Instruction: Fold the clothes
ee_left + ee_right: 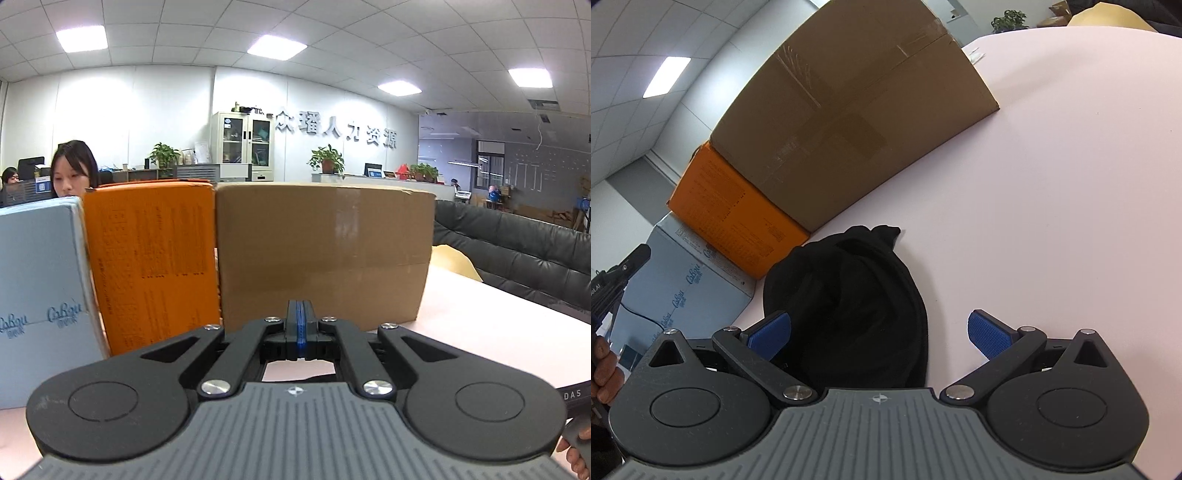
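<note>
A pale pink table [1071, 184] fills most of the right wrist view. Along its far left side stand three boxes in a row, touching: a brown cardboard box [325, 254], an orange box [151, 258] and a light blue box [37, 295] printed with script lettering. Beyond the table on the right runs a dark leather sofa [517, 243], and a person sits behind the boxes at far left. On the table, near the orange box, a black garment [849, 302] lies bunched in a rounded heap. The right gripper [879, 332] hangs just above its near edge, blue pads spread wide apart, the left pad over the cloth and the right pad over bare table. The left gripper [301, 325] faces the cardboard box, its blue pads pressed together with nothing visible between them
</note>
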Demonstrator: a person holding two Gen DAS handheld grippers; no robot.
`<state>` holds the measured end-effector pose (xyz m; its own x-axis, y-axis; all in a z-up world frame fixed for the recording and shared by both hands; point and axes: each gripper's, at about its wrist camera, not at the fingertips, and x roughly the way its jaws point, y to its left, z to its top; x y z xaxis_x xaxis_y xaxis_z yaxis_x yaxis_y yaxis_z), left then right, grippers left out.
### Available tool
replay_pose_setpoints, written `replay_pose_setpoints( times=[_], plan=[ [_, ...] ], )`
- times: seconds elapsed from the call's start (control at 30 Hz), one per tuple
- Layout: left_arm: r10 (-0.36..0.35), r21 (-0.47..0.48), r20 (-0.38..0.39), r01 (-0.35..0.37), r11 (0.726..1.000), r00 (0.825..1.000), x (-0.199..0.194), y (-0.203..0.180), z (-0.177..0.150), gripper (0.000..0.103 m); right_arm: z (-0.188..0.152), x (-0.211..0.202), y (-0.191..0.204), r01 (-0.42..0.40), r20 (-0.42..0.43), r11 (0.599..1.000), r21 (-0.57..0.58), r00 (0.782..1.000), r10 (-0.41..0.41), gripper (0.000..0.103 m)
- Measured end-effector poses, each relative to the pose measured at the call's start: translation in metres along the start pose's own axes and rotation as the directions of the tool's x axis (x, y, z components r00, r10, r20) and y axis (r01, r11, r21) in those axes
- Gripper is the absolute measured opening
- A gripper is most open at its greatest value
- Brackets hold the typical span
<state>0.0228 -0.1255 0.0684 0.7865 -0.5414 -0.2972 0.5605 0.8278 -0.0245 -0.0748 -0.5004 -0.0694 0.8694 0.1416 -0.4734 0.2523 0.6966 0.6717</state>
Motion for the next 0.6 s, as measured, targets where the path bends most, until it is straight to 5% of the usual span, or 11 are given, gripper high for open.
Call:
replay_pose_setpoints(
  times=[0.1,0.17,0.23,0.3,0.37,0.5,0.53,0.6],
  plan=[
    [0.024,0.010,-0.067,-0.023,1.000,0.997,0.006,0.006,-0.009,0.002,0.000,-0.004,-0.005,0.030,-0.003,1.000,-0.003,1.000,-0.030,0.103],
    [0.024,0.038,-0.184,-0.017,0.999,0.983,0.015,0.009,-0.031,0.011,-0.001,-0.007,-0.007,0.057,-0.021,0.998,-0.035,0.998,-0.058,0.103],
    [0.043,0.087,-0.279,-0.019,0.996,0.959,0.023,0.008,-0.057,0.053,-0.004,-0.007,-0.005,0.077,-0.042,0.993,-0.087,0.996,-0.081,0.103],
    [0.042,0.115,-0.342,-0.002,0.993,0.939,0.024,0.004,-0.084,0.075,-0.008,-0.003,0.002,0.092,-0.067,0.979,-0.182,0.992,-0.106,0.103],
    [0.027,0.096,-0.394,0.012,0.995,0.919,0.027,0.001,-0.101,0.083,-0.014,0.003,0.010,0.090,-0.086,0.958,-0.272,0.989,-0.118,0.103],
    [0.006,0.045,-0.472,0.018,0.999,0.881,0.041,0.002,-0.123,0.083,-0.031,0.023,0.021,0.069,-0.138,0.904,-0.421,0.981,-0.139,0.102],
    [-0.003,0.037,-0.473,0.024,0.999,0.881,0.042,0.001,-0.128,0.072,-0.035,0.028,0.022,0.059,-0.158,0.891,-0.450,0.977,-0.144,0.094],
    [-0.031,0.011,-0.456,0.041,0.999,0.889,0.044,-0.005,-0.133,0.034,-0.043,0.035,0.027,0.052,-0.163,0.848,-0.527,0.974,-0.161,0.050]
  ],
)
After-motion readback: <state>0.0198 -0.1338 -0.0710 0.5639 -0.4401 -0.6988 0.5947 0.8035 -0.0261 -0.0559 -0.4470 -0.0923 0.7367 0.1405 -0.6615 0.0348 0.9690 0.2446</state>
